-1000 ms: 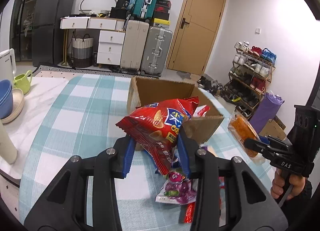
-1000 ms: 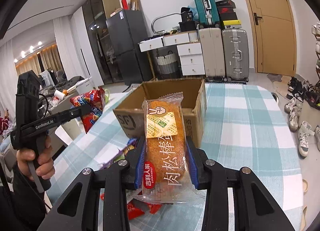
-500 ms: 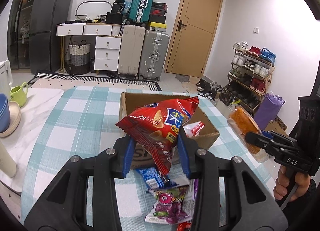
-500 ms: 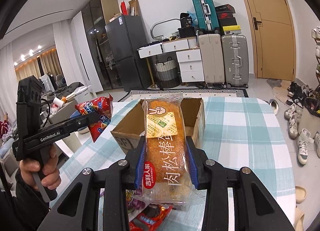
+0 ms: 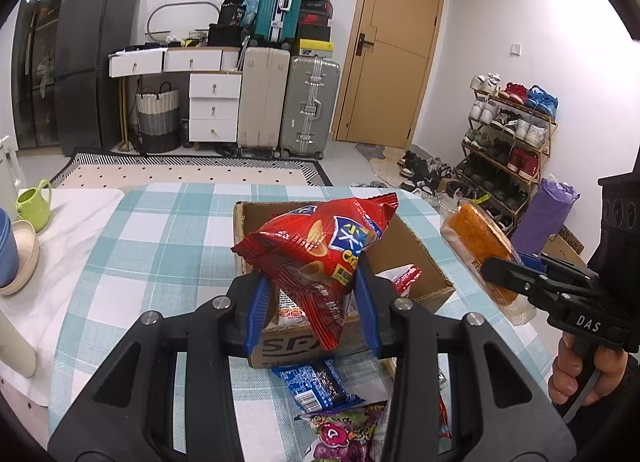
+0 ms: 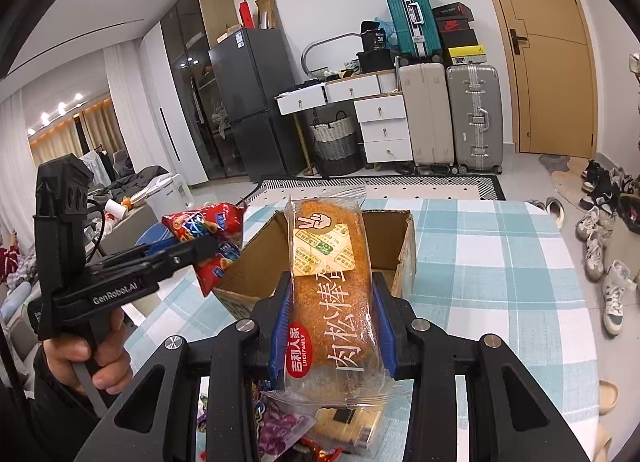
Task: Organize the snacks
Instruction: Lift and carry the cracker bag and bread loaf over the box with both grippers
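left gripper (image 5: 312, 302) clamped on red chip bag (image 5: 320, 250), frame centre | right gripper (image 6: 330, 326) clamped on bread pack (image 6: 332, 286), centre | both light, soft, crushable: pinch mid-body gently | cardboard box (image 5: 416, 258) behind, open | more packets on checked tablecloth (image 5: 152, 246), lower frame
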The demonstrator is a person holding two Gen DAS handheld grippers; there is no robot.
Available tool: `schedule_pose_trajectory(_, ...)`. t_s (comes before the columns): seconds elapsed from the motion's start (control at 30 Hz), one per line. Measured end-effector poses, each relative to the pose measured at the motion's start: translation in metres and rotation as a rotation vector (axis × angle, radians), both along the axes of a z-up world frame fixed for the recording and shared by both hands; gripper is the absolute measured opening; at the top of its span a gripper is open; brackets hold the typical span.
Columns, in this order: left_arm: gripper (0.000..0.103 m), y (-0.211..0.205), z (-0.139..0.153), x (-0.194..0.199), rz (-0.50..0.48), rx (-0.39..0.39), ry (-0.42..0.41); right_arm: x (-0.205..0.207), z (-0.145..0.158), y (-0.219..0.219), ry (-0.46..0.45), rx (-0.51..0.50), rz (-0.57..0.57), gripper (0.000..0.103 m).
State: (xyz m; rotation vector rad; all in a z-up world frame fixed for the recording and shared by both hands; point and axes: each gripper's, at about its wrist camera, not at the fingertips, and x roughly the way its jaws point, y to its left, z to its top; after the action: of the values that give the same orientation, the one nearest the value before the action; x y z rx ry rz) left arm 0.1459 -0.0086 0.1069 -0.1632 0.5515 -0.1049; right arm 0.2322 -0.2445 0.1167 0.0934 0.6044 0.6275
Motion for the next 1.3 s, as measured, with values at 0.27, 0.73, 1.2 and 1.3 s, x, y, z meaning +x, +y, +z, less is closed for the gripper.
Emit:
schedule_pose_trajectory(0.27, 0.036, -0.007, -0.01, 0.035, 0.011, 0.031, 0.028, 0.017, 0.0, 0.006, 0.007, -0.017, 0.015, 0.037)
schedule_pose_trajectory(0.73, 0.036, -0.018, -0.026, 0.074, 0.024, 0.07, 0.06, 0.037, -0.006, 0.023, 0.028, -0.037, 0.036, 0.037)
schedule_pose_trajectory(1.2, 0.036, -0.017, -0.054, 0.108, 0.042, 0.092, 0.108, 0.073, -0.025, 0.038, 0.074, -0.064, 0.015, 0.037)
schedule_pose_trajectory(1.3, 0.036, -0.018, -0.059, 0.115, 0.037, 0.096, 0.117, 0.08, -0.027, 0.041, 0.08, -0.068, 0.005, 0.037)
